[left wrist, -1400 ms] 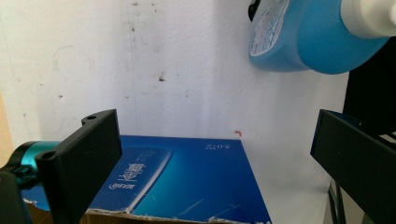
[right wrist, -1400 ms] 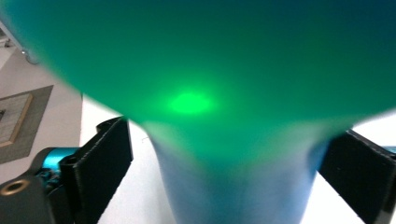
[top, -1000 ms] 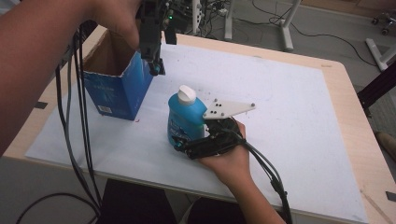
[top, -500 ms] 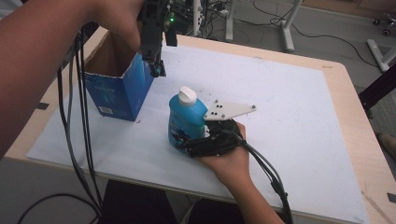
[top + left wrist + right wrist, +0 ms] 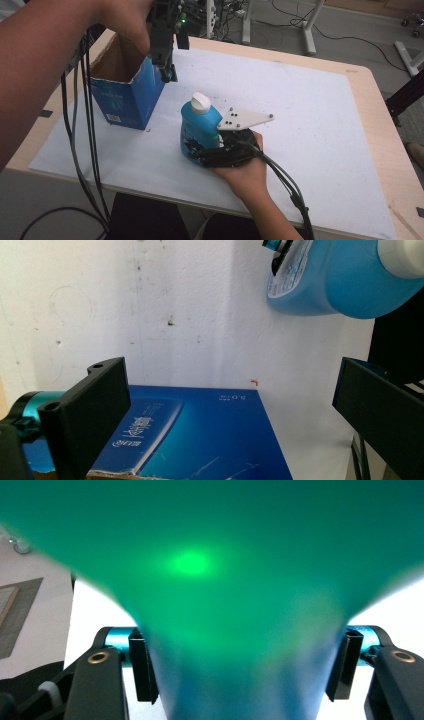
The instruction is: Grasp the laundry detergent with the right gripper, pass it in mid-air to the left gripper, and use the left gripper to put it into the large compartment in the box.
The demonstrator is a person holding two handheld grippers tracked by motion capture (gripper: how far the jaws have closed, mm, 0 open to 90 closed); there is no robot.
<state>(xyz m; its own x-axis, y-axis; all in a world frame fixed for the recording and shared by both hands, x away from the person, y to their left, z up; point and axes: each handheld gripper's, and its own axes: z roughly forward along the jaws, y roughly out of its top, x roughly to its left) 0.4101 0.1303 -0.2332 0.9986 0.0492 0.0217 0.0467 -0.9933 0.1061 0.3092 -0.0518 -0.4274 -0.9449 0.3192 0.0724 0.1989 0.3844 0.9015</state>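
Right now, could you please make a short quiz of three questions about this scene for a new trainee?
1. True or false: the blue bottle with the white cap stands upright on the white sheet.
2. Which gripper is closed on the bottle? A) the left gripper B) the right gripper
3. Fill in: the blue carton is open at its ____.

Key:
1. True.
2. B. In the right gripper view its fingers press both sides of the bottle; the left gripper's fingers are spread wide, hanging above the carton's near edge.
3. Top.
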